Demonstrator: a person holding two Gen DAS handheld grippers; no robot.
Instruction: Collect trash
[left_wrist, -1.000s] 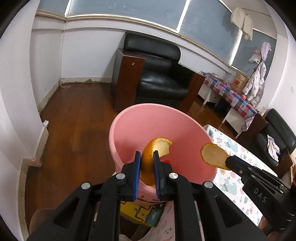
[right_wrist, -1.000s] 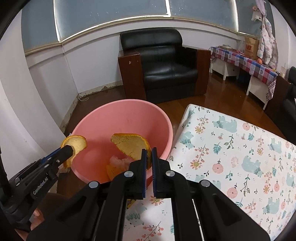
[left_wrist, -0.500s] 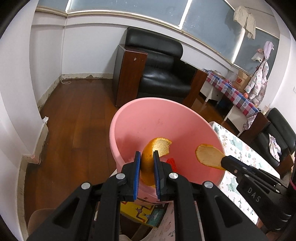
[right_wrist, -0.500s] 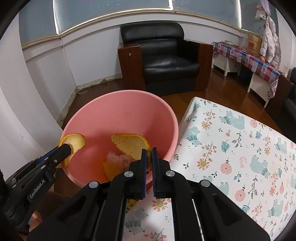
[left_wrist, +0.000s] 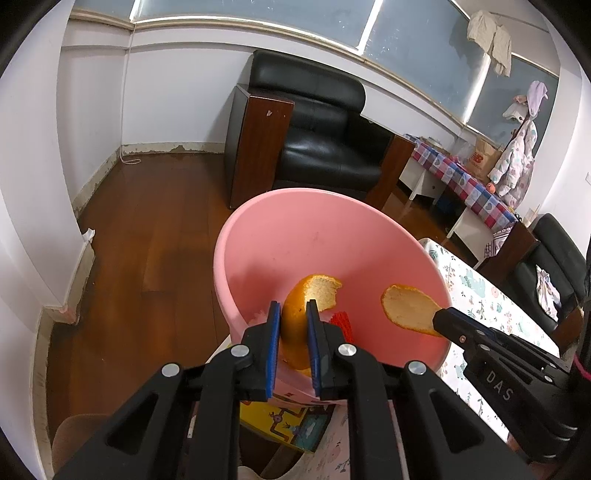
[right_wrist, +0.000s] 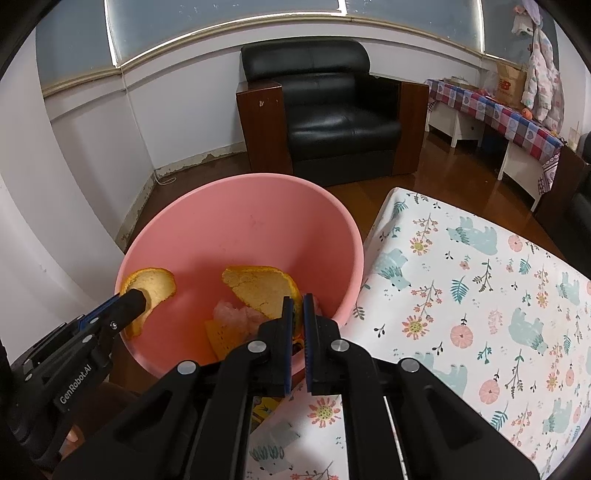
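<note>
Two orange peels hang over the pink bin (left_wrist: 280, 236): left gripper (left_wrist: 291, 325) clenches one peel (left_wrist: 295, 317), right gripper (right_wrist: 298, 314) clenches another (right_wrist: 258, 288). Either peel, released near the rim, could fall onto the floor or desk (right_wrist: 480, 295).

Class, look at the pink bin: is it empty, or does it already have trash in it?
Not empty. In the right wrist view, the pink bin holds a loose orange peel scrap and a pale pink wad at the bottom.

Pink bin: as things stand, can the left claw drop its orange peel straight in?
Probably yes. The left claw grips an orange peel over the pink bin's open mouth, nothing beneath it but trash. The right claw holds its own peel apart, to one side.
</note>
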